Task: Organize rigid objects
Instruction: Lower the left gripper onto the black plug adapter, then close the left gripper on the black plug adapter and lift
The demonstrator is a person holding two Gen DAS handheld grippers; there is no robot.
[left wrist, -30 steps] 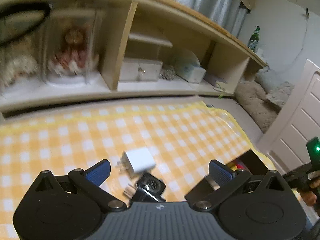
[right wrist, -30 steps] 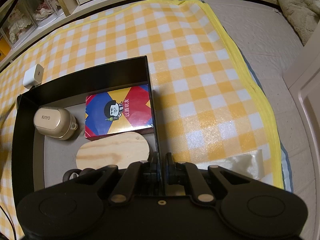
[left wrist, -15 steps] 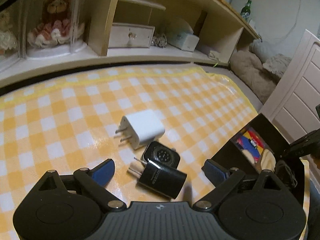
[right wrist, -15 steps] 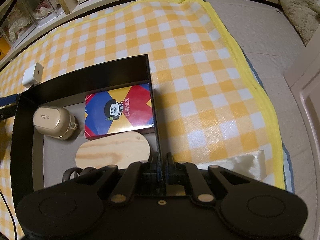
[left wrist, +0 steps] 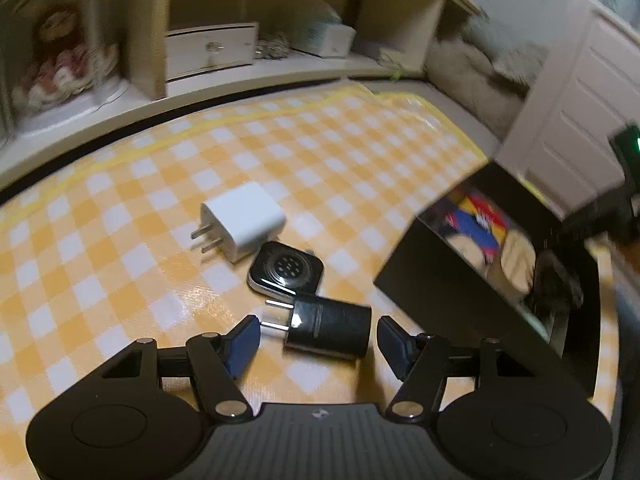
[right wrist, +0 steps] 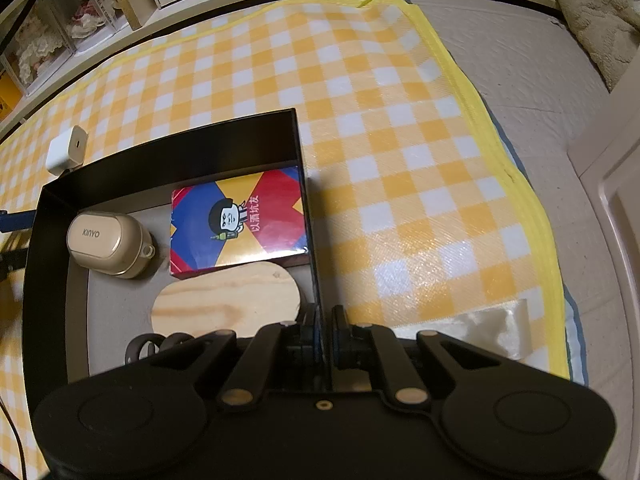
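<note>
My left gripper (left wrist: 318, 334) is open, with its blue pads on either side of a black charger plug (left wrist: 326, 332) lying on the yellow checked mat. Behind the plug lie a black smartwatch body (left wrist: 286, 270) and a white charger plug (left wrist: 240, 220). My right gripper (right wrist: 325, 330) is shut on the right wall of a black box (right wrist: 308, 216). The box holds a beige KINYO earbud case (right wrist: 108, 242), a red, blue and yellow card box (right wrist: 238, 218), an oval wooden piece (right wrist: 226, 304) and a dark looped item (right wrist: 150, 346). The box (left wrist: 444, 276) also shows at the right of the left wrist view.
A low wooden shelf (left wrist: 152, 28) with a white drawer box (left wrist: 210, 50) and a doll case runs along the far side. A fluffy cushion (right wrist: 596, 16) and a white door (left wrist: 576, 92) are on the right. The mat's yellow edge (right wrist: 516, 172) borders grey bedding.
My left gripper has moved forward and down, so the black plug now lies between its open fingers. The right gripper and the box have stayed almost still.
</note>
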